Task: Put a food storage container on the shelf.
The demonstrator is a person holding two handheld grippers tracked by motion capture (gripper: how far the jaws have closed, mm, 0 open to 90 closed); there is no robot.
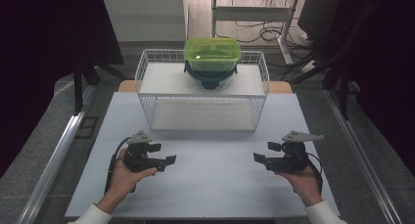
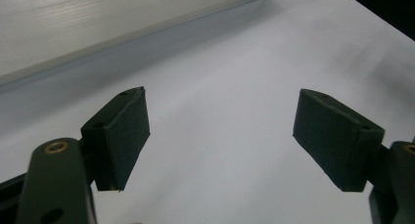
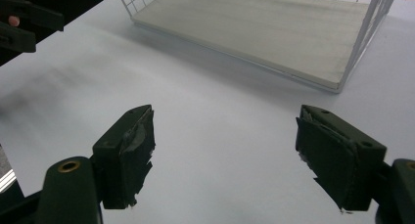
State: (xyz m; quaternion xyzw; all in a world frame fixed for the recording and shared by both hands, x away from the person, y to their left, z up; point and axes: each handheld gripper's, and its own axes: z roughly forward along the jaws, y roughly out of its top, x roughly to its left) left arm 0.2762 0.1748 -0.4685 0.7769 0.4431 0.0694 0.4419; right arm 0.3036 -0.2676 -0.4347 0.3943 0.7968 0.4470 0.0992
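A green lidded container (image 1: 212, 53) sits on the top shelf of a white wire rack (image 1: 147, 82), resting on a dark teal object (image 1: 211, 78). My left gripper (image 1: 162, 153) is held low over the white table, in front of the rack's left end, and its jaws point inward. In its own view the left gripper (image 2: 220, 99) is open with only bare table between the pads. My right gripper (image 1: 265, 151) mirrors it in front of the rack's right end. The right gripper (image 3: 226, 111) is also open and holds nothing.
The rack's lower shelf board (image 3: 254, 28) lies just beyond the grippers, edged by thin wire (image 3: 364, 38). The white table top (image 1: 210, 185) spreads between both hands. Metal rails (image 1: 58, 150) run along the table's sides. The other gripper (image 3: 24, 18) shows at the upper left of the right gripper view.
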